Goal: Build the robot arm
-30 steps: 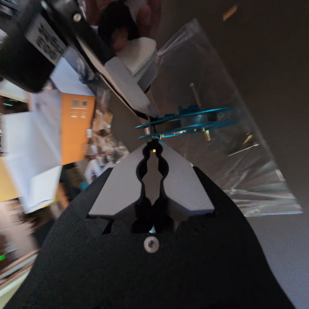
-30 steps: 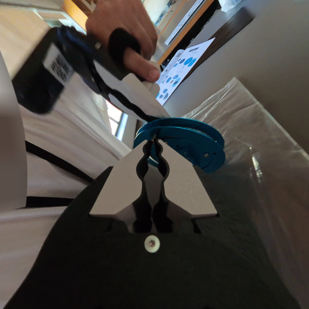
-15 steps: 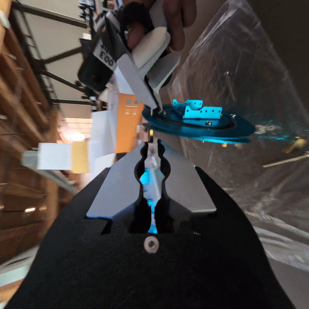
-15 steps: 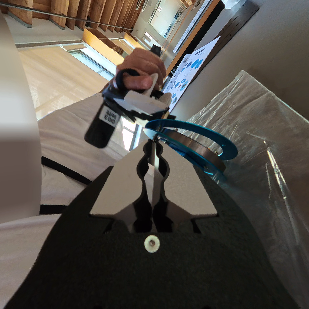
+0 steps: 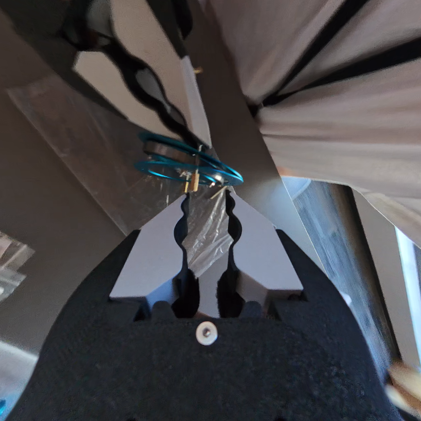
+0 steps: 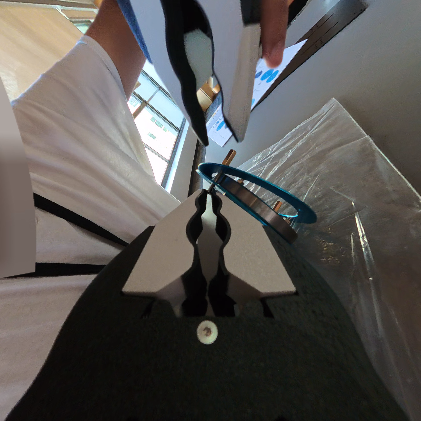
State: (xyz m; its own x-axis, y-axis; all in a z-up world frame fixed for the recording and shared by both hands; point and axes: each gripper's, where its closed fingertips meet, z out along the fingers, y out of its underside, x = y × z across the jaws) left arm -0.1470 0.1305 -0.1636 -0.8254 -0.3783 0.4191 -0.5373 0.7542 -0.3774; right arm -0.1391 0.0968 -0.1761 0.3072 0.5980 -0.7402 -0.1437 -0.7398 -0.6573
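Right claw [image 6: 208, 192] pinches a screw on blue ring stack [image 6: 262, 200]; left claw [image 5: 207, 193] parted, empty beside it; stack's underside hidden.

A workshop-like hall: grey table [image 6: 376, 57], large windows [image 6: 157, 127], printed sheet [image 6: 268, 82], clear plastic bag [image 6: 330, 182].

My left wrist camera looks along my fingers, very close to the blue ring assembly [image 5: 189, 164] over the plastic bag [image 5: 95, 127]. My right wrist camera faces it from the opposite side, equally near; both share ring assembly [image 6: 257, 200] and bag [image 6: 341, 205].
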